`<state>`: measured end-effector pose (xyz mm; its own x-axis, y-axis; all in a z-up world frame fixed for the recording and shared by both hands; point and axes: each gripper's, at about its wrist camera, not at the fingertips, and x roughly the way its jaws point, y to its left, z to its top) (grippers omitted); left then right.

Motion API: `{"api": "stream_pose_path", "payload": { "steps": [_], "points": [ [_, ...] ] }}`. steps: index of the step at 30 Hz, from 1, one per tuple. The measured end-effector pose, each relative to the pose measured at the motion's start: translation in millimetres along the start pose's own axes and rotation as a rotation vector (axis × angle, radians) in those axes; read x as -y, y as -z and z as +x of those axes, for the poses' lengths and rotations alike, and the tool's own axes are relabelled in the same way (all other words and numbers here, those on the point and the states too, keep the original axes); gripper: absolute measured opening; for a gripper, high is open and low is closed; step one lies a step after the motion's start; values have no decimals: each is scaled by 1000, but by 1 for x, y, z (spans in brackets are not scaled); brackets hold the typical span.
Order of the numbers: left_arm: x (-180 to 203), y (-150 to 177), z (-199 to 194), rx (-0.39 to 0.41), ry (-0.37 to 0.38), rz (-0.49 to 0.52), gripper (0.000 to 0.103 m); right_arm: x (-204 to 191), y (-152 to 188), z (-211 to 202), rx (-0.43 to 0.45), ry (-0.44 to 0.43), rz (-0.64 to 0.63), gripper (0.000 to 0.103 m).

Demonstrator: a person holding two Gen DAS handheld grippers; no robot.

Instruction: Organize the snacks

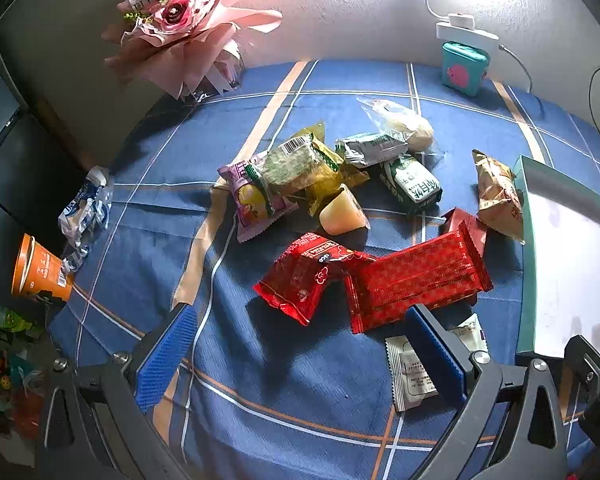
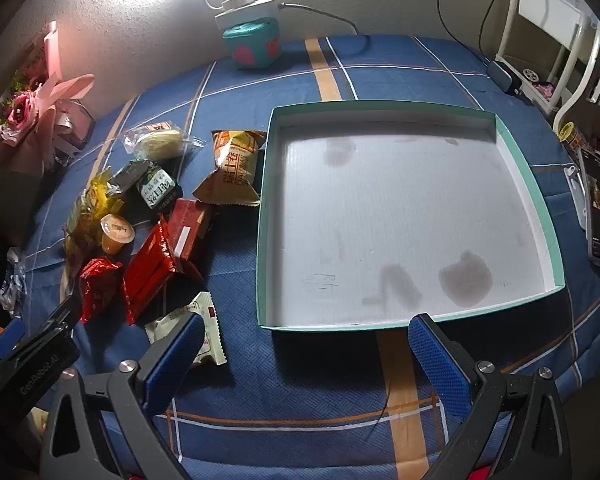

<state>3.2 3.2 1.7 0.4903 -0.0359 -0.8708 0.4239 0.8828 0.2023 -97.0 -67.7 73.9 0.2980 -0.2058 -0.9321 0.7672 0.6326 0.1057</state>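
**Snacks loose on the cloth, box tray has nothing in it**

Snacks sit in a scattered pile on the blue plaid tablecloth, all to the left of the teal-rimmed box tray. Your left gripper hangs over the near edge of the pile, jaws spread wide, nothing between the pads. Your right gripper is aimed at the tray's near wall, jaws also spread wide, gripping nothing.

What you've got in the pile:
- large red packet and small red packet, touching, closest to your left gripper
- white sachet partly behind your left gripper's right finger
- jelly cup on its side, just beyond the red packets
- purple packet and yellow-green wrapper overlapping
- green-and-white packet next to a silver-green packet
- clear-wrapped bun at the far side
- tan packet touching the tray's left wall

Off the pile: crumpled blue-white wrapper and orange cup at the left table edge, pink bouquet far left, teal tin by the wall. Tray floor shows only some dark stains
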Motion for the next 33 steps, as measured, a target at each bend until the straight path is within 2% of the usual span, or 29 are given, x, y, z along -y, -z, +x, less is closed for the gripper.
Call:
{"api": "stream_pose_path", "payload": {
  "steps": [33],
  "points": [
    [0, 4, 3, -13, 9, -12, 103, -2, 0, 3, -6, 15, -20, 103]
  ]
}}
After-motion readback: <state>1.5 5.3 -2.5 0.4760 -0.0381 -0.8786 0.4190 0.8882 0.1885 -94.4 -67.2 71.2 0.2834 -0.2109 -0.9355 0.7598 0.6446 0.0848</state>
